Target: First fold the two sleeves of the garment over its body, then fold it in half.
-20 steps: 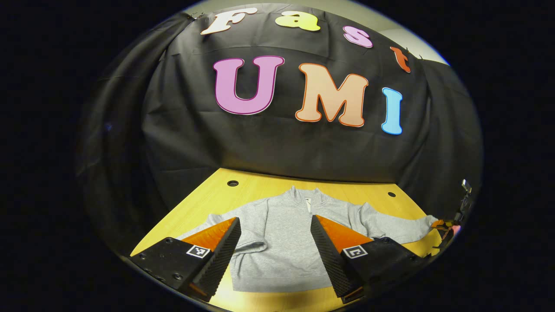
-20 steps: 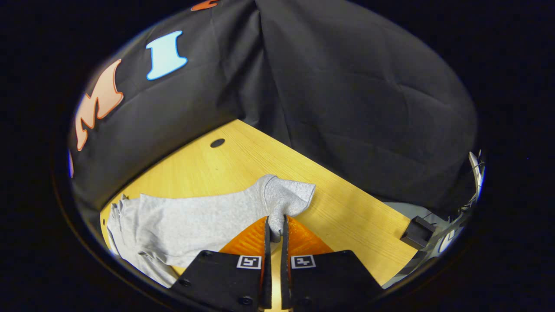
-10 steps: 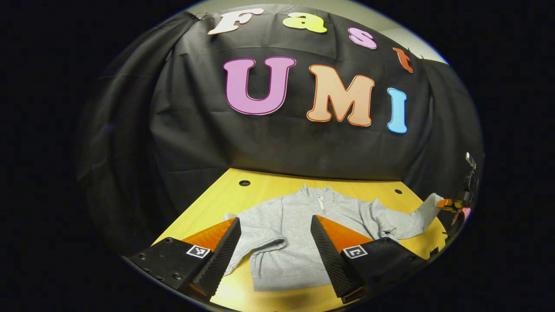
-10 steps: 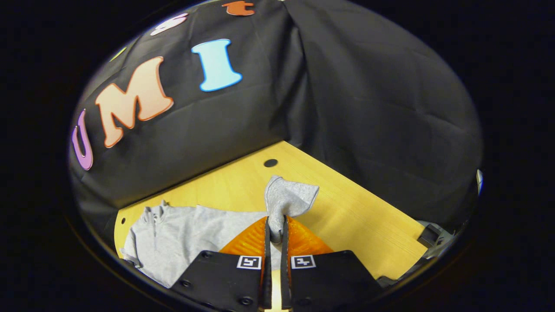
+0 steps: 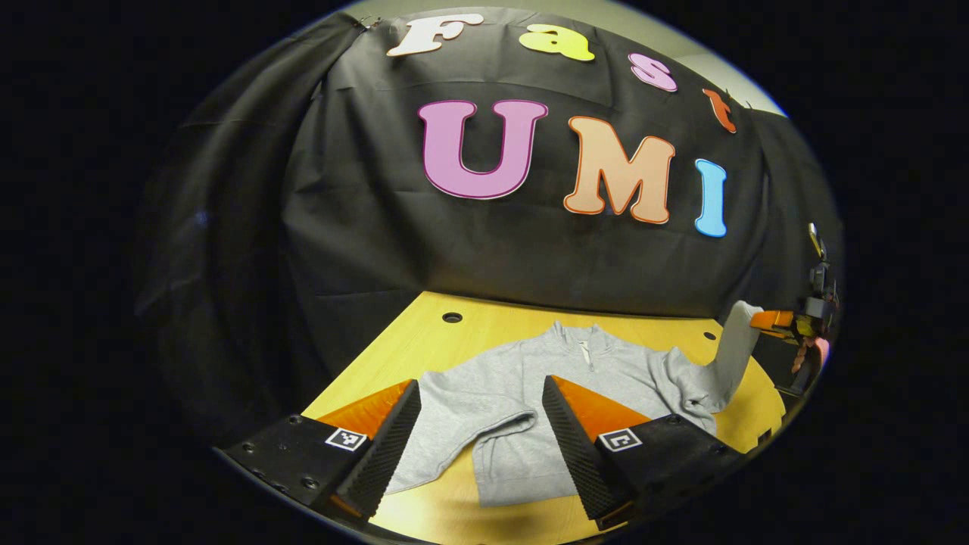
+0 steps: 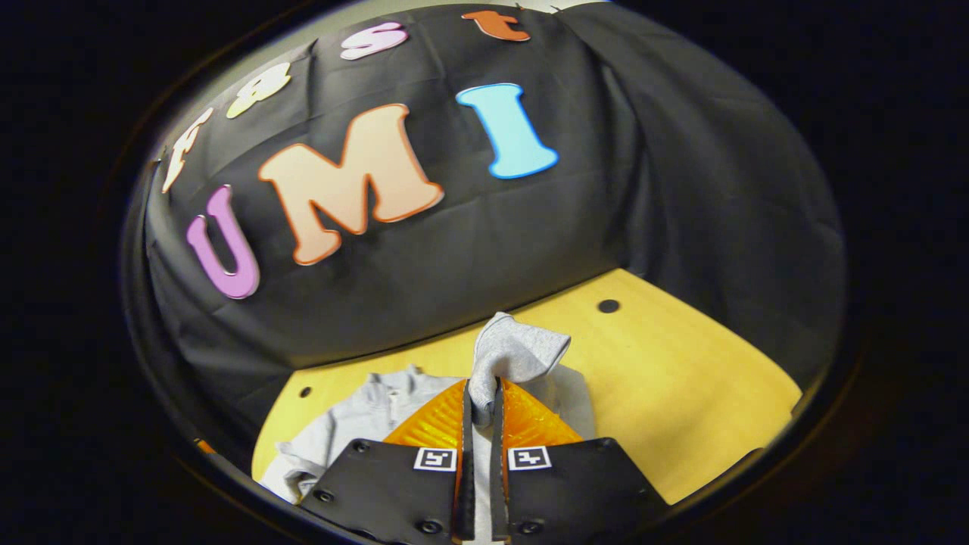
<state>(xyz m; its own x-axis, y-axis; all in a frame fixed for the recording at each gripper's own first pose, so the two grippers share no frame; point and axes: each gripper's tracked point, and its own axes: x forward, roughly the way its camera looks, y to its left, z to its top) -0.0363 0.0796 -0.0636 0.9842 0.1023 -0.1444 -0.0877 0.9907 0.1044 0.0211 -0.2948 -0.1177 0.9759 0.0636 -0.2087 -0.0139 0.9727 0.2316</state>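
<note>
Black cloth hung behind a yellow wooden table (image 5: pixel 484 318), and a grey zip-neck sweatshirt (image 5: pixel 530 378) lay flat on that table with its collar toward the cloth. It was spread out like that so the sleeves could be folded over the body.

One sleeve (image 5: pixel 462 431) already lay bent across the front of the sweatshirt, near the hem. The other sleeve (image 6: pixel 518 352) was up in the air. The right gripper (image 6: pixel 481 405) had its two fingers squeezed tight on the cuff end, so the cloth stuck up and flopped over above the fingertips. In the left gripper view that same sleeve rose off the table at the far right edge, pulled up toward the gripper that held it. I think it was held high so the sleeve could swing over the body without dragging and bunching up.

The left gripper (image 5: pixel 481 401) hung low over the near side of the sweatshirt — its fingers were spread wide apart and nothing was between them. It looked like it was waiting for its turn.

By my guess the sleeve folding was about half done, and the fold in half was not yet started. The lifted sleeve could slip or twist — soft cloth does that.
</note>
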